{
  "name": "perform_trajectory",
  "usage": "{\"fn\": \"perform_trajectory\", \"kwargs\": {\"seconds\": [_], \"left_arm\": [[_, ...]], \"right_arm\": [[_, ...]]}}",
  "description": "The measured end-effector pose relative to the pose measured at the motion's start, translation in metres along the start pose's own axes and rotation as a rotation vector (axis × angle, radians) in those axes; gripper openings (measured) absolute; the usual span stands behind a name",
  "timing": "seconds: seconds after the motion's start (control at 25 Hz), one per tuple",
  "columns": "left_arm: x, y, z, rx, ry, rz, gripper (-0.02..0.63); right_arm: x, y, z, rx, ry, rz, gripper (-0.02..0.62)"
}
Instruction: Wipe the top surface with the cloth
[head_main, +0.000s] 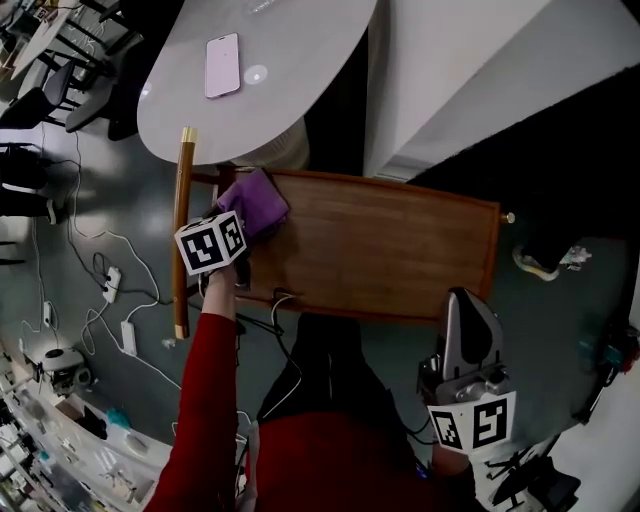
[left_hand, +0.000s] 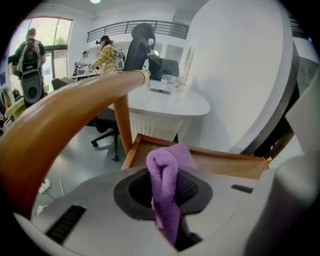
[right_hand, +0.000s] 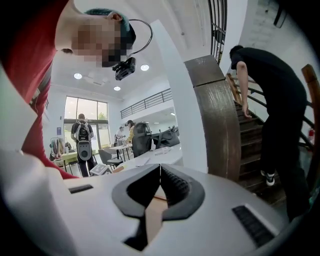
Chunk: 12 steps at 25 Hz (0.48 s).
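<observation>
A purple cloth (head_main: 254, 201) lies bunched at the left end of the wooden tray-like top surface (head_main: 380, 245). My left gripper (head_main: 240, 228) is shut on the cloth, which sticks up between its jaws in the left gripper view as a folded purple cloth (left_hand: 165, 192) above the wooden top (left_hand: 225, 165). My right gripper (head_main: 470, 315) hangs off the near right edge of the wooden top, jaws closed together with nothing between them (right_hand: 159, 186).
A round white table (head_main: 250, 70) with a phone (head_main: 222, 64) stands beyond the wooden top. A curved wooden handle (head_main: 182, 230) runs along its left side. Cables and power strips (head_main: 110, 290) lie on the floor at left. A person climbs stairs (right_hand: 272, 115) in the right gripper view.
</observation>
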<state>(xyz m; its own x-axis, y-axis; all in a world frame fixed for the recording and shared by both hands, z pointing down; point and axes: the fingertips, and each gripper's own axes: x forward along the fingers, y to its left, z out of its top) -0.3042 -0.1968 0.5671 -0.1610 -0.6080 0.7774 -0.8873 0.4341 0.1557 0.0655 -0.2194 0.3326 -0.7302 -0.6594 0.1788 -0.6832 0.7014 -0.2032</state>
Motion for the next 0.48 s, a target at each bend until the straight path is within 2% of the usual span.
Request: {"fn": "perform_trajectory", "kwargs": {"seconds": [0.12, 0.28, 0.36, 0.48], "left_arm": [[-0.009, 0.003, 0.006, 0.057, -0.003, 0.046, 0.063], [-0.028, 0.003, 0.014, 0.192, -0.009, 0.108, 0.063], [-0.042, -0.021, 0.019, 0.257, -0.028, 0.056, 0.063], [-0.06, -0.102, 0.014, 0.322, -0.047, -0.144, 0.063]], "right_arm": [[-0.01, -0.001, 0.005, -0.001, -0.012, -0.014, 0.012], [-0.022, -0.003, 0.002, 0.008, -0.026, -0.06, 0.012], [-0.031, -0.006, 0.001, 0.013, -0.037, -0.094, 0.012], [-0.051, -0.016, 0.002, 0.02, -0.055, -0.162, 0.012]]}}
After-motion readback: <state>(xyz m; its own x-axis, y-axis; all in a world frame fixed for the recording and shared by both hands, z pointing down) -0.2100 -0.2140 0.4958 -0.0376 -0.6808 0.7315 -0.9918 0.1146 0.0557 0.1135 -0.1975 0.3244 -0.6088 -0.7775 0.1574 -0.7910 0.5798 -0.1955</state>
